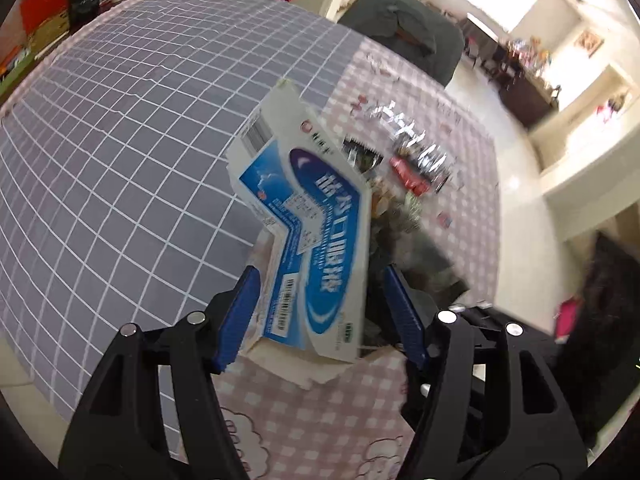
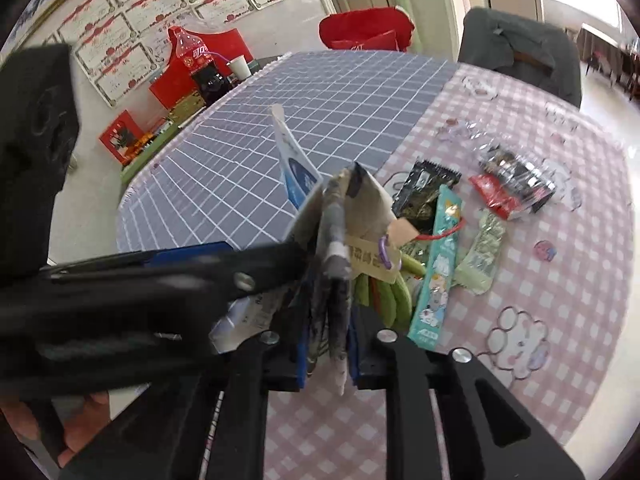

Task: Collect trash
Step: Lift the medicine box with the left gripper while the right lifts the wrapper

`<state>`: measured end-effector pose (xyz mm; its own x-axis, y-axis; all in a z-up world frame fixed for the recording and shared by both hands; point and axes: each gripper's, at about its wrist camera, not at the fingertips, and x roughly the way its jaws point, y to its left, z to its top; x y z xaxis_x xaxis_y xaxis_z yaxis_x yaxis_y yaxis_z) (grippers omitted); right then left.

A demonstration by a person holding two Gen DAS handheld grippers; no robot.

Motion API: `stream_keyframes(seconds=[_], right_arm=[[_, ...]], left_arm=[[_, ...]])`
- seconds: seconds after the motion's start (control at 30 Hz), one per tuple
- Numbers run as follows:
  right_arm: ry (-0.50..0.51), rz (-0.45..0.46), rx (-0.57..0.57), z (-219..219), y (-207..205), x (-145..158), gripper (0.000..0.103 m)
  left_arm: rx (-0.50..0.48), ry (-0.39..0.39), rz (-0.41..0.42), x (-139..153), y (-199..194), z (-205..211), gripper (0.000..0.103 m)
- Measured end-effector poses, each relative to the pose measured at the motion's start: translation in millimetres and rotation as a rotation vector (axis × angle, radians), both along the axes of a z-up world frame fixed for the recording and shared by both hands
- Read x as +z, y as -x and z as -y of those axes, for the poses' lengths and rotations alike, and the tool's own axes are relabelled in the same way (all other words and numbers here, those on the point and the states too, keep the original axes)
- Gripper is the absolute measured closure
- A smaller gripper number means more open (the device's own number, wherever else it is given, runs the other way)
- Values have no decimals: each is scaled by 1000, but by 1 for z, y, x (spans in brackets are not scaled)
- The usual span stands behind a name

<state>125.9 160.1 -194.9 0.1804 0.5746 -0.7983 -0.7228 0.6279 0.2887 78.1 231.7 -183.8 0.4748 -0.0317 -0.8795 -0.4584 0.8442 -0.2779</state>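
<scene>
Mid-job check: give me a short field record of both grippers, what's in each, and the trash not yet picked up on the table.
left gripper: jaws open, blue-and-white box between them, pads not pressing it
right gripper: jaws shut on a grey bag with a paper tag
box position: tilted, leaning against the bag
loose trash: teal wrapper, green wrapper, black packet, red-and-silver wrapper
surface: table with pink checked cloth; grey grid mat at the far side
</scene>
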Motion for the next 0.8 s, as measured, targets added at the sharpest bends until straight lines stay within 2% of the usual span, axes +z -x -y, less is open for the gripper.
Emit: stream_keyframes(seconds=[0.03,0.07,0.13,0.2,0.3,0.4,0.53,0.6,0.63,0.7,0.73,0.8], right_arm=[[12,10,-1,0,1,1,82],[29,25,-9,1,3,1,80],[45,59,-36,4,7,7,75],[47,92,-51,7,10,14,70],[74,173,-39,4,18,23,68],[88,205,-21,0,23,23,66],[55,174,2,-6,22,21,65],[27,130,22,-11,19,16,65],[23,114,28,-12,18,14,66],[3,64,47,-17,10,6,89],[-8,39,51,-18,7,4,93],[-35,38,42,-15,4,10,94]], left_arm=[[0,6,-1,-2,-1,-1,43],[3,14,-8,-4,-1,-3,55],[-8,52,-28,-10,-3,-6,71],[-9,57,-40,-14,-4,-8,76],[-3,52,-38,-14,-2,-10,83],[13,32,-36,-11,2,-14,89],[18,15,-26,-6,5,-15,94],[9,-4,-21,-3,6,-14,95],[8,-24,-17,-1,6,-12,95],[2,-51,-8,3,7,-10,96],[3,-56,-4,5,7,-9,96],[8,-72,12,12,10,-9,96]])
